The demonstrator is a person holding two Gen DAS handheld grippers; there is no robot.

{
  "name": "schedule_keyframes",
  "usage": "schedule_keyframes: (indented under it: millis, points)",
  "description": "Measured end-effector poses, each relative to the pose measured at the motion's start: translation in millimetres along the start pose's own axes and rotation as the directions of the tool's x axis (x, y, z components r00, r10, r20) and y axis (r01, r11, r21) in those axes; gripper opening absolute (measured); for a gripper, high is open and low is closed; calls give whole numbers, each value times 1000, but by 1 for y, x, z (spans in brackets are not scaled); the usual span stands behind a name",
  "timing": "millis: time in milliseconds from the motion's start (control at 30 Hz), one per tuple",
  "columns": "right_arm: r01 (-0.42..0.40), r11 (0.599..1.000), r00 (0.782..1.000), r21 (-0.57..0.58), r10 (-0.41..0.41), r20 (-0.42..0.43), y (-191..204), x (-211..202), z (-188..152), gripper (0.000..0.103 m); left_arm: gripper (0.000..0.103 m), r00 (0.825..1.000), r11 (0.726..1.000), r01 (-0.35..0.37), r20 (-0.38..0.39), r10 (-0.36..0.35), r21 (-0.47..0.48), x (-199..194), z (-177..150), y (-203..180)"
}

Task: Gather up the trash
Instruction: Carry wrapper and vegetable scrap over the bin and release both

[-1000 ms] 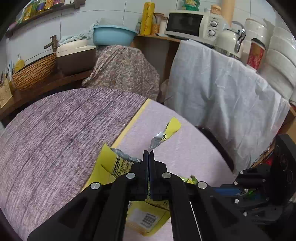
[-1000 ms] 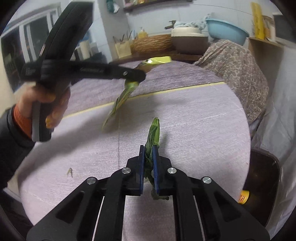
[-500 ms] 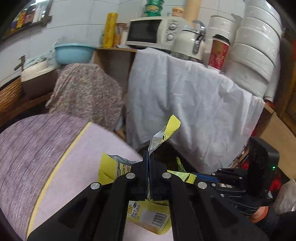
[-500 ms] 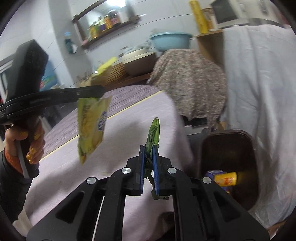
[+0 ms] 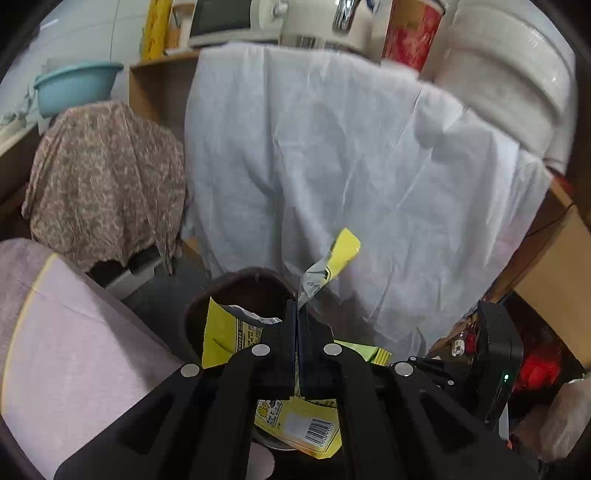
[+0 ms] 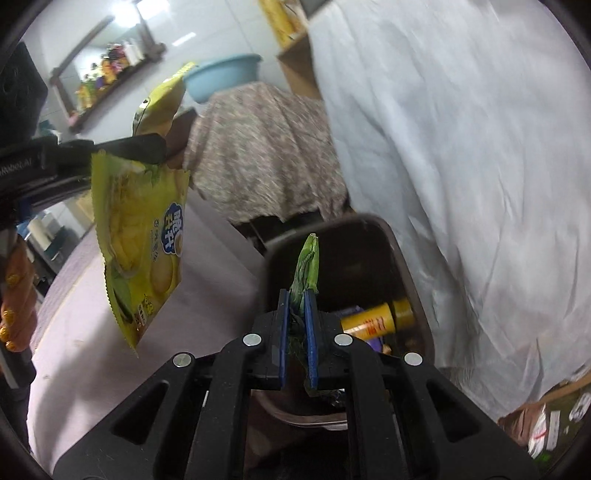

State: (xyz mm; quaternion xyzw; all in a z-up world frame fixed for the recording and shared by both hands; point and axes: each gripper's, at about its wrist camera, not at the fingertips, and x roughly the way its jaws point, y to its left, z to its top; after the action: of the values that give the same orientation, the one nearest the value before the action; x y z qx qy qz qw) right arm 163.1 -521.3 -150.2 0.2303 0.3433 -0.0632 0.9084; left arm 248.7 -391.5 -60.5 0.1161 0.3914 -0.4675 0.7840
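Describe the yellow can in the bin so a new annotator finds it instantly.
Start at the big white sheet draped on the right of the right wrist view. The dark brown trash bin stands at its foot, beside the table. The yellow can lies on its side in the bin, right of the crumpled green wrapper that the right gripper pinches. It is the only rigid cylinder; the other yellow item is a flat snack bag.

White sheet [image 5: 351, 166] over cabinet, floral-draped furniture [image 5: 107, 177], tiled wall [image 5: 85, 33].
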Motion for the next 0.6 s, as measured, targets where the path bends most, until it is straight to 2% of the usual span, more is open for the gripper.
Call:
schedule_keyframes:
  millis: [200, 467, 533, 600]
  points:
    - [21, 999, 999, 41, -20, -43, -23, 35, -14, 9, 2, 994, 999, -32, -107, 28, -36, 53, -7, -7]
    - [51, 997, 996, 59, -46, -71, -41, 59, -31, 10, 2, 983, 996, -53, -179, 40, -66, 83, -11, -3]
    - [53, 996, 996, 71, -48, -82, -44, 60, -32, 15, 2, 982, 996, -70, -182, 58, -58, 85, -13, -4]
    - [72, 995, 995, 70, -67, -70, -44, 58, -33, 37, 3, 981, 996, -67, -188, 55, -56, 85, -14, -7]
